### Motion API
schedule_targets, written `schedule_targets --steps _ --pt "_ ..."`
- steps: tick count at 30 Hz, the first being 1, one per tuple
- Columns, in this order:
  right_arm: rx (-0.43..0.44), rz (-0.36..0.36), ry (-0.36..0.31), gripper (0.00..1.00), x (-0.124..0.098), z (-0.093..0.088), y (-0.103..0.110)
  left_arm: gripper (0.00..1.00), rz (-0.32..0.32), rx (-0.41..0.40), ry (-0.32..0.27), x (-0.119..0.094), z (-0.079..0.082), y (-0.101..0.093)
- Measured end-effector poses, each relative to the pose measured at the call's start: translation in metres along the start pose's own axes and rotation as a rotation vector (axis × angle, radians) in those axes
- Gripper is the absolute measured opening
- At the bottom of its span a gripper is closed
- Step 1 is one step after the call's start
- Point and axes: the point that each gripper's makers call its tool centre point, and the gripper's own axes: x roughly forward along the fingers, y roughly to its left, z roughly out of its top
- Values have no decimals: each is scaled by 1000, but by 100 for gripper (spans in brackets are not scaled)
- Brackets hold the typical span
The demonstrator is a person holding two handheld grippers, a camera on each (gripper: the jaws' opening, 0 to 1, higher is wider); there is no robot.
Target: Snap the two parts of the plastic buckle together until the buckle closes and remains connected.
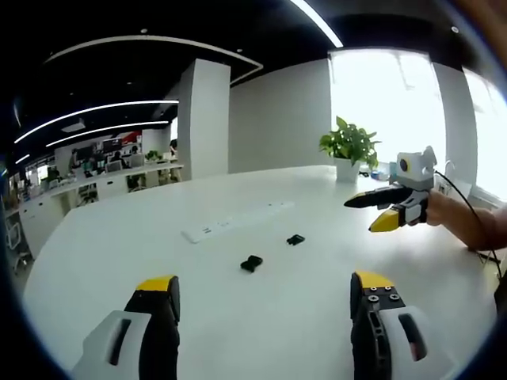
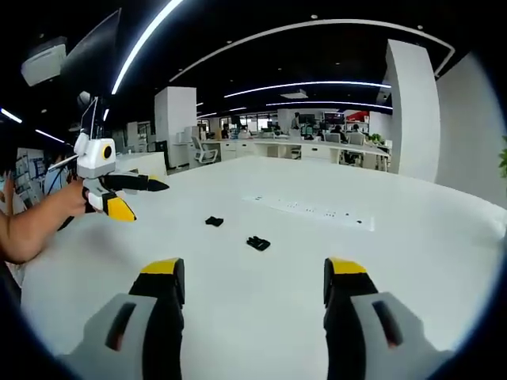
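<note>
Since both buckle halves ahead look small, light and rigid, the released left gripper and right gripper should pinch their flat sides.

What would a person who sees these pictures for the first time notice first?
Two small black buckle parts, the larger buckle part and the smaller buckle part, lie apart on the big white table, near a white power strip. Both tongs are open and hold nothing: the right tongs hover above the table, and the left tongs likewise. A green plant stands by the window.
</note>
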Motion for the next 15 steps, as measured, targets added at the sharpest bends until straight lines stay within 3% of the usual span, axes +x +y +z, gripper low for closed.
schedule_targets --steps 15 --pt "-16 0 16 71 3 -4 0 91 6 -18 1 6 -1 7"
